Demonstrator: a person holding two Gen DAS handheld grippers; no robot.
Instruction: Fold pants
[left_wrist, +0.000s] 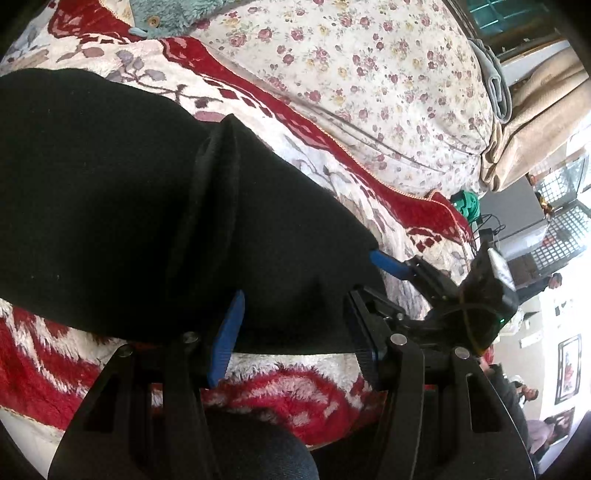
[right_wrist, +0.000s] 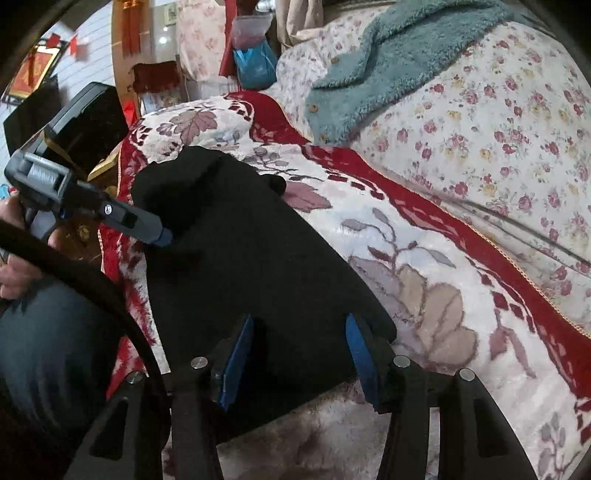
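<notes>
The black pants (left_wrist: 129, 206) lie folded on a red and white fleece blanket (left_wrist: 280, 398) on the bed. My left gripper (left_wrist: 295, 325) is open, its blue pads (left_wrist: 229, 332) straddling the near edge of the pants. The right gripper shows in the left wrist view (left_wrist: 391, 267) at the pants' right corner. In the right wrist view the pants (right_wrist: 251, 258) run away from me. My right gripper (right_wrist: 299, 336) is open, its blue pads (right_wrist: 360, 350) either side of the near end. The left gripper (right_wrist: 162, 236) touches the pants' left edge there.
A floral quilt (left_wrist: 369, 74) lies beyond the blanket, with a teal fleece garment (right_wrist: 388, 62) on it. A beige curtain (left_wrist: 535, 118) hangs at the right. My blue-jeaned leg (right_wrist: 48, 350) is at the bed's near edge. Room clutter stands beyond the bed.
</notes>
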